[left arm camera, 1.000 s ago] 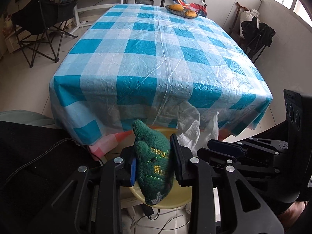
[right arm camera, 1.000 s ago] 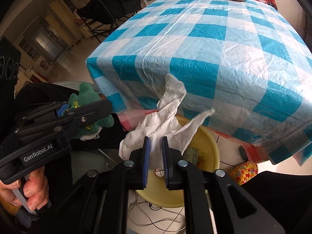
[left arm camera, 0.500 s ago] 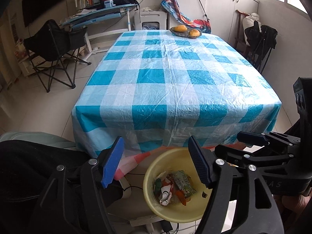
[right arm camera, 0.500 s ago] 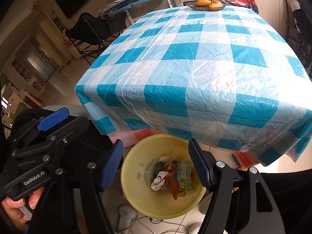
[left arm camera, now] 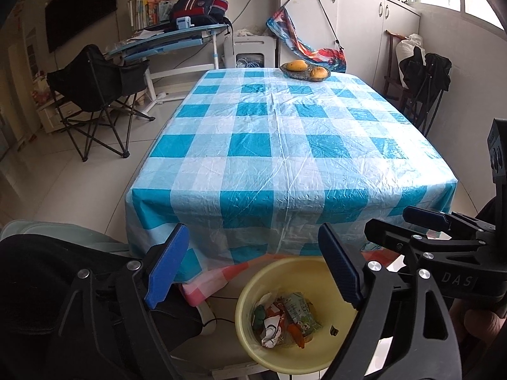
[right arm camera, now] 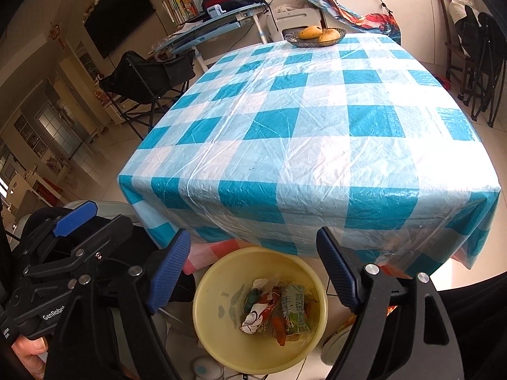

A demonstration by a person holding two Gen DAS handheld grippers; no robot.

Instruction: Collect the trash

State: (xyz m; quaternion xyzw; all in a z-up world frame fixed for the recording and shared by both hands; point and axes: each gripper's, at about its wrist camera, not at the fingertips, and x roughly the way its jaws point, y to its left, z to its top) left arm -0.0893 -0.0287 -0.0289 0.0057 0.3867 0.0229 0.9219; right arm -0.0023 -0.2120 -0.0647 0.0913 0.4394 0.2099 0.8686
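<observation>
Gaping wide and empty now, the left gripper (left arm camera: 253,266) has let go of the green knitted toy it pinched a second ago, and the right gripper (right arm camera: 253,266) has dropped its crumpled white plastic bag; both sets of blue-padded fingers (left arm camera: 166,270) hang spread above the round yellow plastic basin (left arm camera: 253,288). Inside sits a heap of crumpled wrappers and scraps (right arm camera: 274,308), with something green showing at its left edge. That reads as both drops done, and the blue-and-white checked plastic tablecloth (left arm camera: 285,145) shows no trash left, only a shallow dish of yellow fruit (left arm camera: 305,70) at the far end. The cloth's near edge overhangs just behind the basin rim, so lifting straight up looks safest. Open floor lies left, towards a black folding chair (left arm camera: 95,95).
</observation>
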